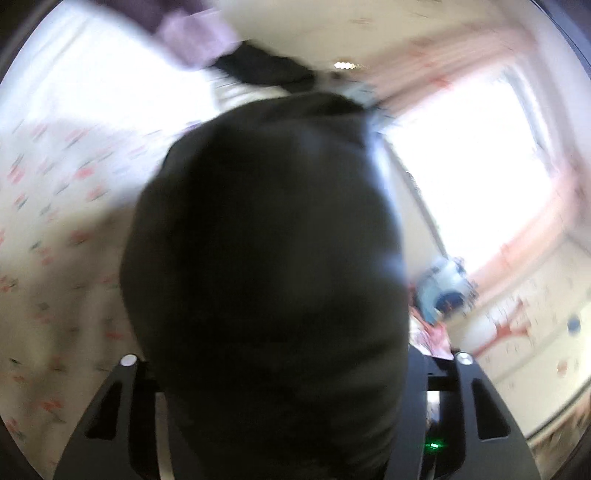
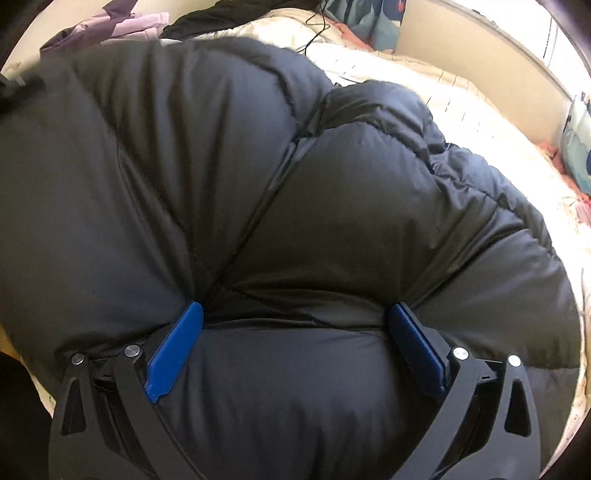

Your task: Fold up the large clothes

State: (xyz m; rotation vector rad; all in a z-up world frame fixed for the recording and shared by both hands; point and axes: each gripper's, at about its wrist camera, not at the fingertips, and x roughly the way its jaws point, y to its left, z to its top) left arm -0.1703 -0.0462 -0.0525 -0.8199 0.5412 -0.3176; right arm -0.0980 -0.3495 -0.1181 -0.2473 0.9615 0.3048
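A big black puffer jacket [image 2: 258, 184] lies spread on a cream quilted bed. My right gripper [image 2: 295, 317] has its blue fingers [image 2: 177, 347] wide apart with a thick roll of the jacket bulging between them. In the left wrist view, a dark bulk of the same jacket [image 1: 266, 277] fills the middle and hides the left gripper's fingertips; the picture is motion-blurred. The left gripper's black arms [image 1: 110, 413] show at the bottom, and the jacket sits between them, lifted off the bed.
A cream bedsheet with small red flowers [image 1: 55, 221] is at left. Lilac clothes [image 2: 122, 26] lie at the far edge of the bed. A bright window [image 1: 480, 177] is at right. Blue patterned pillows [image 2: 576, 136] sit at the bed's right side.
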